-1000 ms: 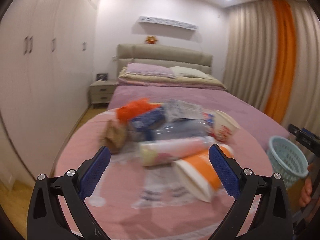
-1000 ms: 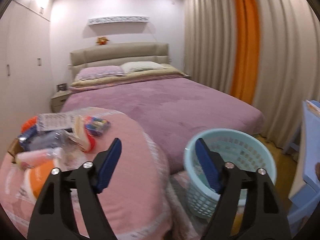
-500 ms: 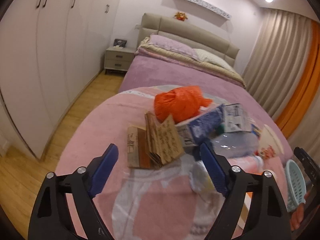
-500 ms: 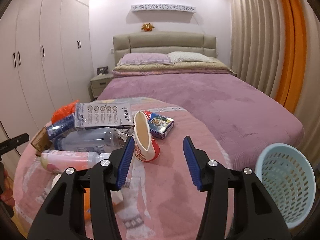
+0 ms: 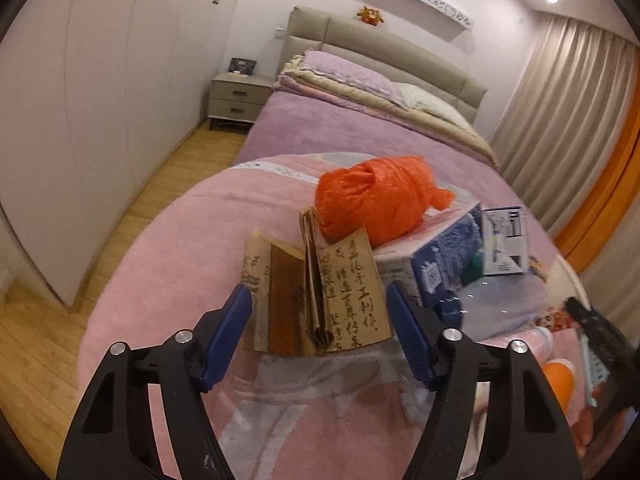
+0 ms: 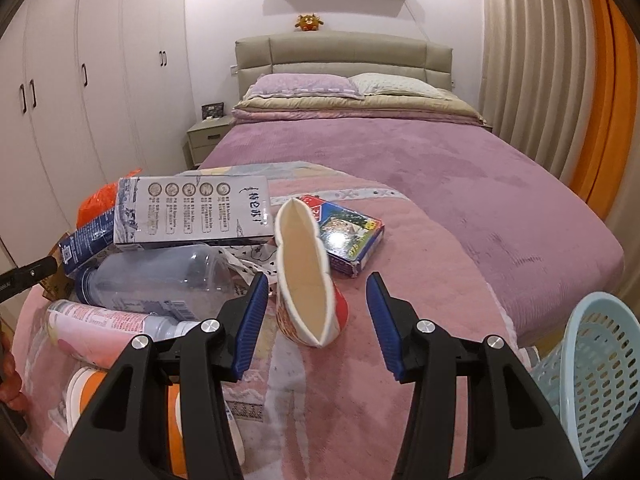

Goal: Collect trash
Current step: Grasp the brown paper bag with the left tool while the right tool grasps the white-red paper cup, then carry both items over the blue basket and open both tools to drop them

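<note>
My left tongs [image 5: 318, 314]: jaws closing, pads not yet pressing; the brown paper packet [image 5: 316, 292] with handwritten characters sits between them, on the pink round table [image 5: 172, 248].
My right tongs [image 6: 314, 312]: jaws apart and steady; the flattened paper cup [image 6: 308, 276] stands between the pads with a gap on each side, so nothing is clamped.
Landmark: the flattened paper cup, cream inside, red and patterned outside, near the middle of the pink round table in the right view.
Small printed box [image 6: 346, 236]: just behind the cup, to its right, lying flat on the table.
White carton [image 6: 192, 212]: behind and left of the cup, propped on the other trash.
Clear plastic bottle [image 6: 160, 276]: left of the cup, lying on its side under the white carton.
Pink bottle [image 6: 108, 320]: left of the cup and nearer to me, lying down.
Blue box [image 6: 86, 240]: far left of the cup, beneath the carton's end.
Orange bag [image 5: 380, 200]: crumpled, farthest left of the cup, resting just behind the paper packet and touching it.
Blue basket [image 6: 592, 380]: right of the cup, off the table, beside the bed [image 6: 440, 160]; I cannot see anything inside it.
My hand [image 6: 10, 384]: a sliver at the left edge, well left of the cup.
</note>
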A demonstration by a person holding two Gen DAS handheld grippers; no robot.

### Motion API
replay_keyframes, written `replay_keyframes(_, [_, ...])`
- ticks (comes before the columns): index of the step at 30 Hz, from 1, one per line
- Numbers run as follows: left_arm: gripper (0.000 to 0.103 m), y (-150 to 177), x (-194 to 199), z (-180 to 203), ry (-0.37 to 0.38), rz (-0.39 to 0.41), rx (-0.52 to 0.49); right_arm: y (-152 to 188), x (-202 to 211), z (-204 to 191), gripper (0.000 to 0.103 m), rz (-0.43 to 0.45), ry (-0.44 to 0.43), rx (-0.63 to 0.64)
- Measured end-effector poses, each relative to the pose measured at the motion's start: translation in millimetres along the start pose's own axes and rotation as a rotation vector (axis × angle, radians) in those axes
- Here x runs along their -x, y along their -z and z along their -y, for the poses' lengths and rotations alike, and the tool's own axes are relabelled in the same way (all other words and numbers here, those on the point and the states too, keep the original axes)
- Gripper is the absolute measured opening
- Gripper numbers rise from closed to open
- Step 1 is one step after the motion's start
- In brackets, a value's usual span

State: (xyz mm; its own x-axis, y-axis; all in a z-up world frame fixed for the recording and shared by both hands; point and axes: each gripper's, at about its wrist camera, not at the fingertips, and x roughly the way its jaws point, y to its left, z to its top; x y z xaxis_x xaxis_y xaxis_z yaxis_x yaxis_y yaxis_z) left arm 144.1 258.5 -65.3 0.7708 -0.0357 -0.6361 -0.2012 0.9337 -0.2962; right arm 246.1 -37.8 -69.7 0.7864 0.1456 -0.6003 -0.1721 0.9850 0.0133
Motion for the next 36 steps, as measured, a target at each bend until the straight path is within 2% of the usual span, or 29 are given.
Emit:
replay_keyframes(4, [0.073,1,8,-5,0.070,0.024,0.028,0,-4,-4,0.047,-0.001,-0.001,0.023])
replay_keyframes(6, [0.073,-2,13,-11,0.101,0.036,0.055,-1,-6,-4,0.037,-0.008,-0.002,0.023])
replay_keyframes(10, [0.071,-8,10,-17,0.079,0.035,0.091,-1,-10,-4,0.030,-0.030,-0.011,0.017])
replay_keyframes(11, [0.067,-10,5,-14,0.055,0.017,0.079,-1,-10,-4,0.028,-0.030,-0.013,0.019])
replay_keyframes(13, [0.049,-11,-4,-8,0.013,-0.015,0.045,-1,-10,-6,0.028,-0.027,-0.009,0.029])
replay_keyframes(15, [0.031,-12,-15,-6,0.004,-0.062,0.026,0,-9,-7,0.027,-0.023,-0.009,0.036])
replay_keyframes(16, [0.026,-11,-17,-6,0.011,-0.072,0.024,-1,-9,-7,0.027,-0.021,-0.011,0.039])
replay_keyframes(18, [0.004,-10,-22,-4,0.002,-0.091,0.013,0,-6,-7,0.025,-0.009,-0.017,0.041])
replay_keyframes(21, [0.004,-6,-13,-3,0.001,-0.078,0.015,2,3,-6,0.025,0.022,-0.046,0.041])
replay_keyframes(28, [0.004,7,45,20,0.034,0.036,-0.037,13,35,5,0.024,0.048,-0.113,0.004])
replay_keyframes(31, [0.004,13,62,43,0.088,0.062,-0.077,18,53,12,0.024,0.060,-0.122,-0.016])
replay_keyframes(36, [0.004,22,76,103,0.209,0.080,-0.171,19,78,28,0.024,0.091,-0.106,-0.058])
